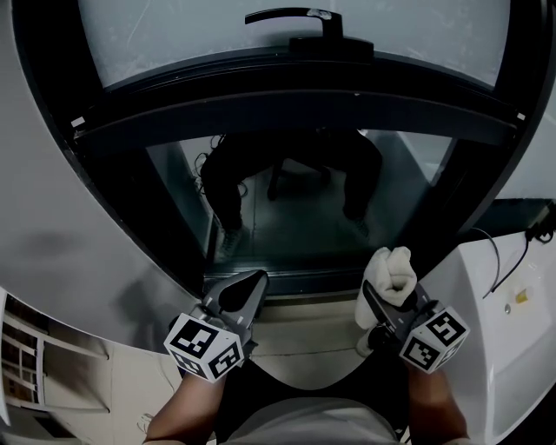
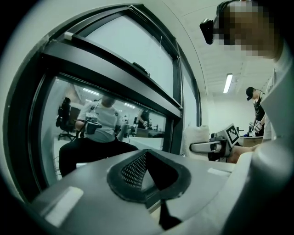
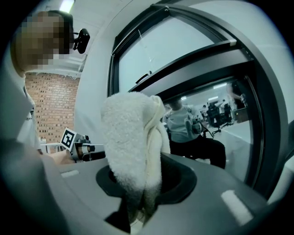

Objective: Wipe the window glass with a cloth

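The white cloth [image 3: 131,147] is bunched up and clamped in my right gripper [image 1: 393,306]. It stands up above the jaws, close to the window glass [image 1: 295,217], though I cannot tell whether it touches the pane. My left gripper [image 1: 236,295] sits level beside it, jaws together with nothing between them. Both are held low in front of the lower pane, beneath the dark crossbar [image 1: 287,104] of the frame. A black handle [image 1: 300,17] sits on the upper sash. Through the glass I see a seated person [image 1: 291,165] in dark trousers.
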Action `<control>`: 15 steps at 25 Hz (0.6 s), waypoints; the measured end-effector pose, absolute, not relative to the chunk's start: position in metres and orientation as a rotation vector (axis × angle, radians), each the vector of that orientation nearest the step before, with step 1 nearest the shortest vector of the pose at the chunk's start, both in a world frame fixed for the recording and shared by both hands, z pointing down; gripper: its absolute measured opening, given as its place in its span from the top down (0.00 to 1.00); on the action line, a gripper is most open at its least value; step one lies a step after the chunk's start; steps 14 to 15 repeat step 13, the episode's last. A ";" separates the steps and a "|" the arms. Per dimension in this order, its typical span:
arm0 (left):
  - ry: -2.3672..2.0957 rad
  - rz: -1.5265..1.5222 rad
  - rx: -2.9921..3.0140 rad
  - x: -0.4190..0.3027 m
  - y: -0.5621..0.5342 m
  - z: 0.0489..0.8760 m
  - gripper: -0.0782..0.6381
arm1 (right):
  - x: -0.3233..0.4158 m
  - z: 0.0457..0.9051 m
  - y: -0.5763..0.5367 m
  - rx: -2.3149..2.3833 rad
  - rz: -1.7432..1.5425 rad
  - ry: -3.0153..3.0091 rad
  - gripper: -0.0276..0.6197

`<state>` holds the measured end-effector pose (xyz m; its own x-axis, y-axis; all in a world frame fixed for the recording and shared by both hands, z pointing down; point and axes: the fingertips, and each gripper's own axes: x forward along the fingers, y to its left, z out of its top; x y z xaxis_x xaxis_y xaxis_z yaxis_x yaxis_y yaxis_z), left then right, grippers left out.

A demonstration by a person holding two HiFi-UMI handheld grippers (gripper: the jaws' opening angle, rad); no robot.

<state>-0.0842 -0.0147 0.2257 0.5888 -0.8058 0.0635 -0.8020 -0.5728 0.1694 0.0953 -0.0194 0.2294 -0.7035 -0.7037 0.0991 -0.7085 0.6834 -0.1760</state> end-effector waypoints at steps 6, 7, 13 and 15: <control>-1.312 -0.020 2.648 -0.073 -0.012 0.227 0.87 | 0.092 0.231 -0.016 1.188 0.316 -2.863 0.77; -1.315 -0.018 2.646 -0.073 -0.012 0.226 0.87 | 0.093 0.232 -0.016 1.188 0.317 -2.861 0.77; -1.323 -0.020 2.643 -0.074 -0.012 0.226 0.87 | 0.091 0.233 -0.015 1.186 0.331 -2.868 0.77; -1.323 -0.020 2.643 -0.074 -0.012 0.226 0.87 | 0.091 0.233 -0.015 1.186 0.331 -2.868 0.77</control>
